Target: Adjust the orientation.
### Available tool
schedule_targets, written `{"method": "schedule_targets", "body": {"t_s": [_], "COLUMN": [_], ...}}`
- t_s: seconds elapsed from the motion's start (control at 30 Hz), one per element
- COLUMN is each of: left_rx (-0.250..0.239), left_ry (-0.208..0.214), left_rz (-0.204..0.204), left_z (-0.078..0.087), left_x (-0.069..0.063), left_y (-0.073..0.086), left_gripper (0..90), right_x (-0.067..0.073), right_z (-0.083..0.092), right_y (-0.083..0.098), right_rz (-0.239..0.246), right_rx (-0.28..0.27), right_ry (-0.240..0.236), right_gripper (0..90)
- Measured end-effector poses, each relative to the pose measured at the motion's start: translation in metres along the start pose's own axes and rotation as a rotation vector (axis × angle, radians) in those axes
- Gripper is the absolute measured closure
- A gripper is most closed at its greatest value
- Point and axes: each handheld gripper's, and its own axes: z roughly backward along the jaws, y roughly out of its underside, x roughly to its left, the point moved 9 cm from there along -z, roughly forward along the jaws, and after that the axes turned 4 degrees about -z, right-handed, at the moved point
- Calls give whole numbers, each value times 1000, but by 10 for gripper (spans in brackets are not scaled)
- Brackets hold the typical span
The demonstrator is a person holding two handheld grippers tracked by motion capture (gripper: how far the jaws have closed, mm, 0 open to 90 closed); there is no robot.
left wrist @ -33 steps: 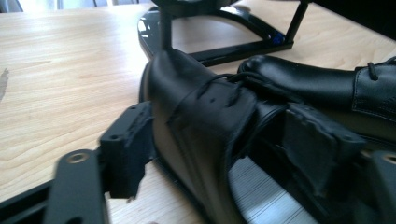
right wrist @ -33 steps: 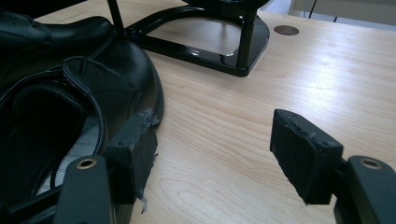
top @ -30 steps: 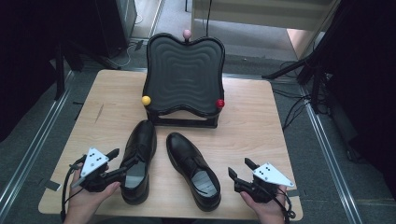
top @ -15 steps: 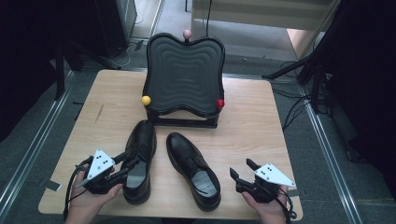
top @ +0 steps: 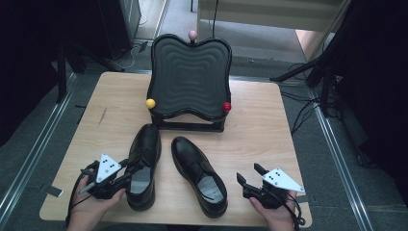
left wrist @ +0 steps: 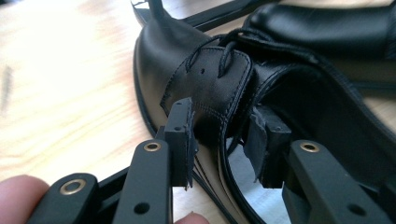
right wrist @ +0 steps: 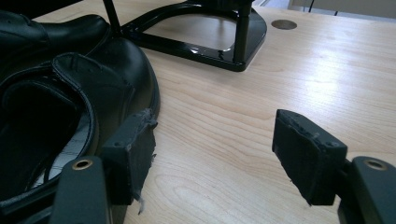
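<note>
Shoes sit side by side on the near half of the wooden table (top: 260,125), in front of a black stand (top: 190,79) with a yellow ball (top: 150,103), a red ball (top: 226,106) and a pink knob (top: 192,34).

The left shoe (top: 143,168) lies with its long axis running almost straight away from the person, toe toward the stand and heel at the near edge. The right shoe (top: 199,175) is angled, its toe pointing toward the stand and leftward, its heel nearest the right hand.

The left gripper (top: 126,171) comes at the left shoe from its outer side, near the opening. In the left gripper view its jaws are spread and straddle the upper edge of the shoe at the laced flap (left wrist: 212,86), one pad (left wrist: 180,135) outside the leather and the other inside the opening; they look close to the leather but not pressed onto it. I judge that a squeeze there would take hold of the shoe's side wall.

The right gripper (top: 246,179) rests just beside the right shoe's heel, jaws spread wide over bare table and pinching nothing. Its own view has the shoe (right wrist: 70,107) at the left, just beyond one pad.

The left hand is clearly the nearer to a grasp. No brand, label or writing can be read on the shoes, stand or grippers.
</note>
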Motion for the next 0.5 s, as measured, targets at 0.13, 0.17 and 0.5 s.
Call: {"method": "schedule_targets", "body": {"t_s": [0.13,0.17,0.5], "left_rx": [-22,-36,-112], "left_ry": [-42,-44,-45], "left_rz": [-22,-23,-38], "left_z": [-3,-2,0], "left_x": [2,3,-7], "left_y": [-1,-1,-3], "left_gripper": [721,738,852], "right_x": [2,3,2], "right_z": [-2,-2,-3], "right_y": [1,1,3], "right_rz": [7,7,5], "right_rx": [4,6,14], "right_ry": [-5,-7,-4], "right_gripper": [307,307,308]}}
